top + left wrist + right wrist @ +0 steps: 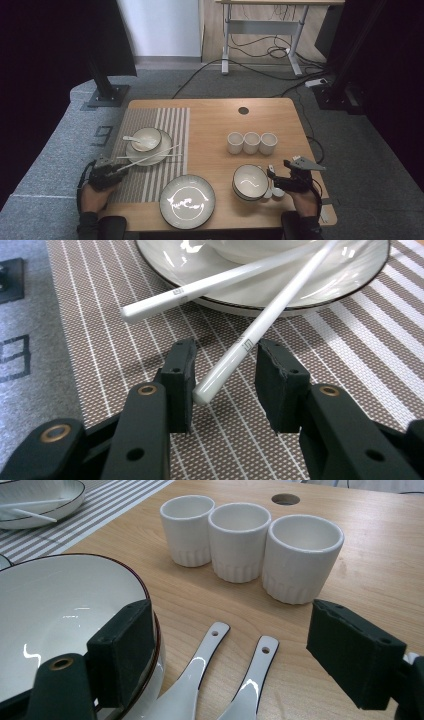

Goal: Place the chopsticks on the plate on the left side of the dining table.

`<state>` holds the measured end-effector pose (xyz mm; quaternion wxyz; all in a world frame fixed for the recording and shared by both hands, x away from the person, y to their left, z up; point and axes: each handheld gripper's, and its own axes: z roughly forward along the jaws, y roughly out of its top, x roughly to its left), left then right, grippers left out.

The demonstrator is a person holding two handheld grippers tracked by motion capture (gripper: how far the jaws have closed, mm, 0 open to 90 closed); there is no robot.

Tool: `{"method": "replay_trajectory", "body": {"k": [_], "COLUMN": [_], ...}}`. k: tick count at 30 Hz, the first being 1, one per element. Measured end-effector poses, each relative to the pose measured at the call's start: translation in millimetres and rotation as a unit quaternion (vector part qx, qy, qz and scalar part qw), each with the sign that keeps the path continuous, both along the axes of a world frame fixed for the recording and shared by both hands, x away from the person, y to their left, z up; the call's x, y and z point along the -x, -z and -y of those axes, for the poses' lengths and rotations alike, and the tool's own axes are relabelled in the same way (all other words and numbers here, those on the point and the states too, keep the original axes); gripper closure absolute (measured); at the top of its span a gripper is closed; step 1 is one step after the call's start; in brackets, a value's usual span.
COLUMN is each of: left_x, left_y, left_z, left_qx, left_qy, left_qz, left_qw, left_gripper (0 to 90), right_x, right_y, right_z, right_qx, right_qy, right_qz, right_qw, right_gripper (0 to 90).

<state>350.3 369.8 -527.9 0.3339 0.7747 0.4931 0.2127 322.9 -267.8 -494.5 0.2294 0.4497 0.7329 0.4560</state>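
Two white chopsticks (pixel 150 158) rest with their far ends on a white plate (pixel 159 155) that carries a small bowl (pixel 146 138) and a spoon. My left gripper (pixel 120 168) sits low on the striped placemat at their near ends. In the left gripper view its jaws (pixel 227 352) stand open around the tip of one chopstick (pixel 260 330); the tip touches the left pad and a gap shows at the right pad. The other chopstick (pixel 200 287) lies beyond the jaws. My right gripper (pixel 278 168) (pixel 227 615) is open wide over two white spoons (pixel 195 672) beside a dark-rimmed bowl (pixel 60 610).
Three white cups (pixel 251 142) stand in a row at mid-table, beyond the right gripper. A large patterned plate (pixel 187 201) lies at the front centre, next to the bowl (pixel 250 182). The striped placemat (pixel 167 125) covers the left part of the table. A round cable hole (pixel 243 110) is at the back.
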Motion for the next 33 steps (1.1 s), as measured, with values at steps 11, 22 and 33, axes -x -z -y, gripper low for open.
{"method": "replay_trajectory", "body": {"k": [11,22,33], "left_x": [-4.9,-10.4,-15.1], "left_y": [0.6,-0.9,-0.4], "left_z": [-4.6,-6.9,-7.7], "left_qx": [0.001,0.001,0.000], "left_qy": [-0.023,-0.042,-0.054], "left_qz": [-0.002,0.004,0.004], "left_qw": [0.9997,0.9991,0.9985], "left_gripper": [56.4,53.4,50.1], "right_x": [-0.4,-0.6,-0.8], "right_y": [0.4,0.7,0.8], "right_z": [-0.3,-0.5,-0.8], "right_qx": [0.001,0.001,0.002], "right_qy": [-0.001,-0.001,-0.002], "right_qz": [-0.002,-0.003,-0.004], "right_qw": [1.0000,1.0000,1.0000], "right_gripper": [19.1,19.2,19.5]}}
